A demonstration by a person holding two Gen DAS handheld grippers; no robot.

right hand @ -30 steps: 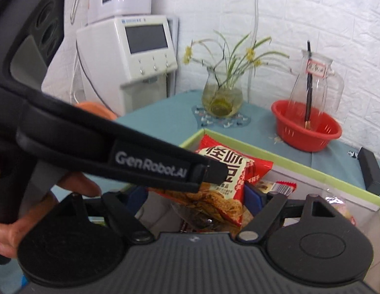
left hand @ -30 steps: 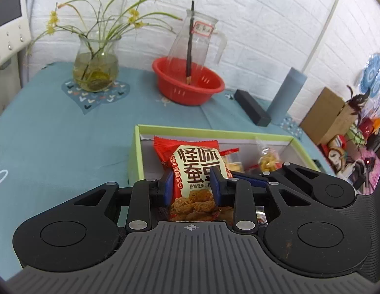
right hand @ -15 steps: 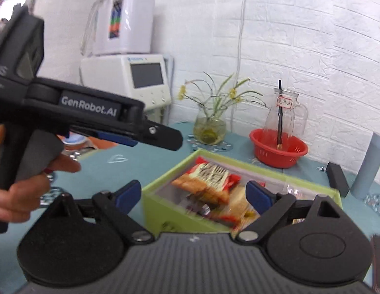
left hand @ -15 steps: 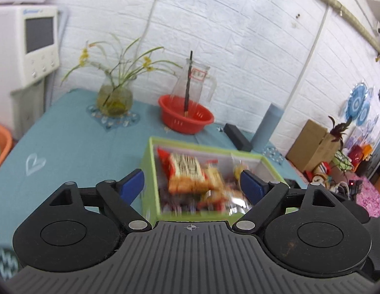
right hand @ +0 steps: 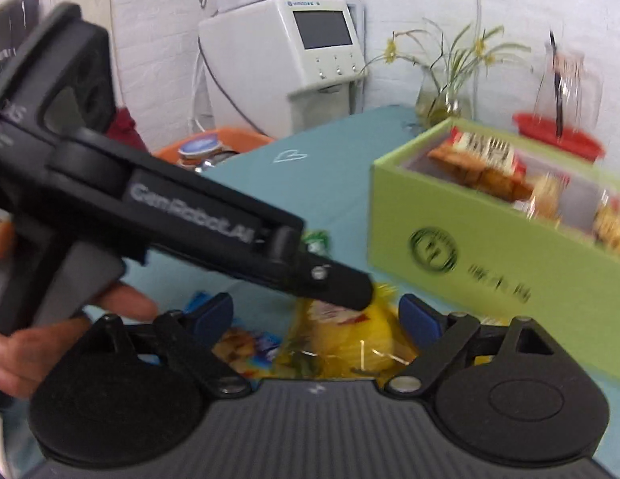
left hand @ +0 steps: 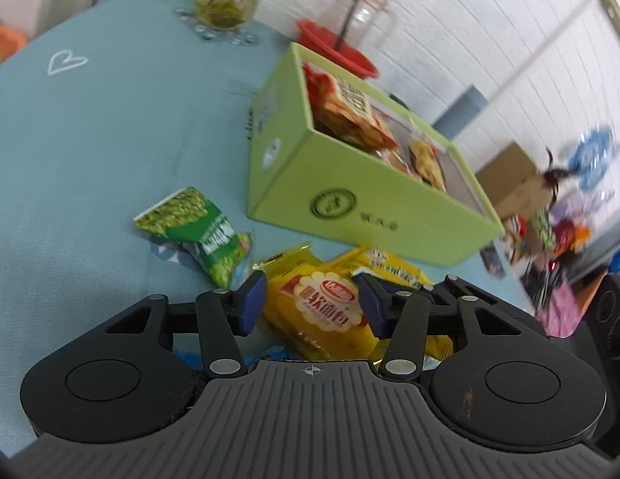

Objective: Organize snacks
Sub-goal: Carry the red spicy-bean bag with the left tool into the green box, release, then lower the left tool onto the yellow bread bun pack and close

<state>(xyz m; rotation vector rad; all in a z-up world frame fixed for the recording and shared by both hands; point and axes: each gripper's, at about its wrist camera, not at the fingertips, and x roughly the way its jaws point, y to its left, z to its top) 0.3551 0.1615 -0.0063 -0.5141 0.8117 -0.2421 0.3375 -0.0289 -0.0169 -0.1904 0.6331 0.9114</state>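
A yellow bread packet lies on the teal tablecloth in front of the green box. My left gripper hangs over it, jaws closing, one blue pad on each side of the packet, not clearly pressing. A second yellow packet and a green pea packet lie beside it. The red snack packet rests inside the box. My right gripper stands open above the yellow packets, with the left gripper crossing in front of it. A hand holds the left gripper's handle.
A flower vase, a red basin with a glass jug and a grey cylinder stand behind the box. A white machine and an orange basket sit off the table's left. A blue packet lies near the right gripper.
My left gripper let go of the red packet in the box, drew back and tilted down over the loose packets; its jaws opened wide, then narrowed. The right gripper drew back too.
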